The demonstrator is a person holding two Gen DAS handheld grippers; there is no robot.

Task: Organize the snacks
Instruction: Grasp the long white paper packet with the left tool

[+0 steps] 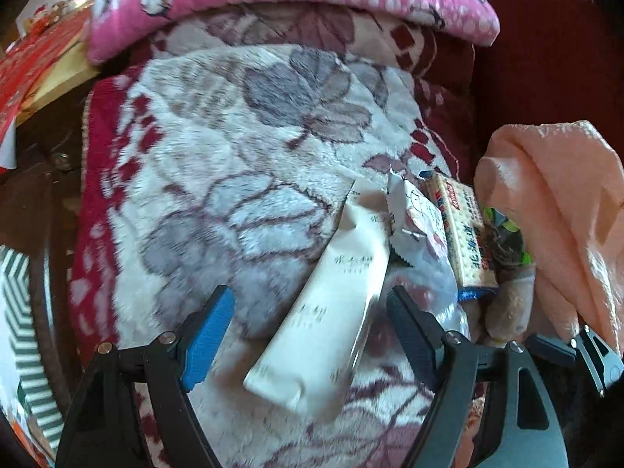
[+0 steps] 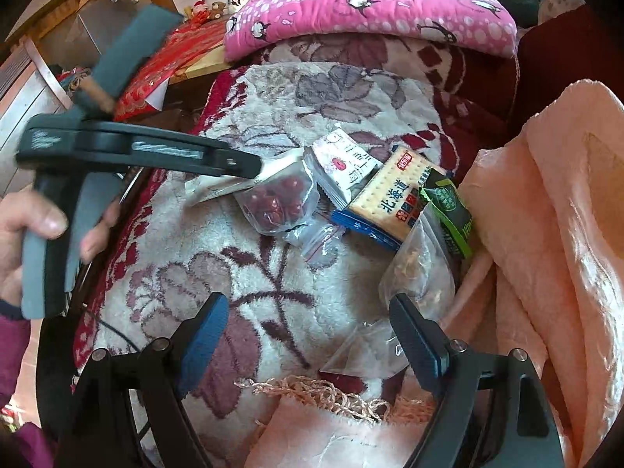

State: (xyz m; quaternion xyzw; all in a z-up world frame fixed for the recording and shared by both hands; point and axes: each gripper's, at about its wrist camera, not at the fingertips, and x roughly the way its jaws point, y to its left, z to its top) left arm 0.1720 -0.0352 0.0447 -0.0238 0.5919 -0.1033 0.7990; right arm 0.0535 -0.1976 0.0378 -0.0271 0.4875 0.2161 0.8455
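Fleece, flowered in white and maroon, is what we are working over: a blanket (image 1: 234,179) spread on what looks like a bed or sofa, with a pink penguin-print pillow (image 2: 370,7) at its far edge and a peach cloth (image 2: 546,214) bunched along the right.

The snacks are lying in a loose heap near that cloth. We are bringing the left tongs (image 1: 312,312) down over a long white packet (image 1: 331,312) that is lying slantwise on the fleece; the jaws are standing wide, one on each side of it, and neither pad is pressing on it yet. Beside it are sitting a small white sachet (image 2: 343,163), a cracker pack (image 2: 394,199) with a blue edge, a green wrapper (image 2: 448,210) and a clear bag of red dates (image 2: 279,199).

Our right tongs (image 2: 310,331) are also gaping wide and holding nothing, hovering above the blanket, with a clear bag of pale dried bits (image 2: 421,273) just beside the right-hand jaw.

We judge the sorting is barely begun, and the step in hand is the first pick. Next we are needing to lower the left tongs until the pads are flanking the packet's middle, then close gently, since the wrapper looks slippery and the fleece gives underneath.
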